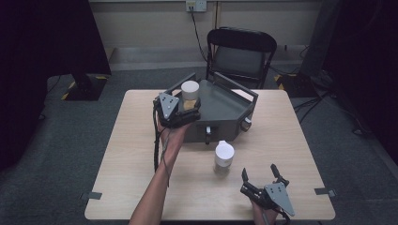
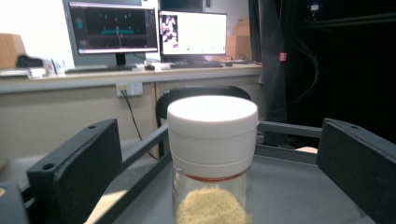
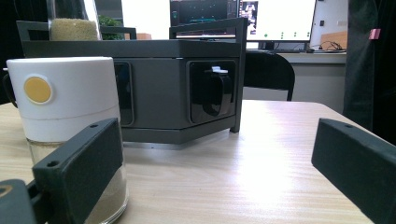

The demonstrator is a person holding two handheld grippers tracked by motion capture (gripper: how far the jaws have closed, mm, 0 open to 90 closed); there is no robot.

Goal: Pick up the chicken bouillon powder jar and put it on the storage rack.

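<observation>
Left gripper [image 1: 187, 108]: jaws spread wide on either side of the first jar [image 1: 190, 93], pads clear of the glass; nothing pinched. First jar: white lid, yellow granules, upright on the grey tray [image 1: 225, 105], near its left rail. Judged as already placed, with release complete.

Second jar [image 1: 224, 157]: white lid, upright on the desk [image 1: 136, 154], just in front of the tray, not yet gripped. Judged as the remaining item to lift onto the tray.

Right gripper [image 1: 259, 177]: jaws spread, empty, resting near the desk's front edge, to the right of the second jar and apart from it. In the right gripper view, second jar [image 3: 65, 121] at the left jaw, not between the pads.

Edges and room: raised rails round the tray top; left gripper withdrawal toward the person looks open. Open tray floor right of the first jar. Bare desk left and right of the tray. Right gripper close to the desk's front edge; little margin behind.
</observation>
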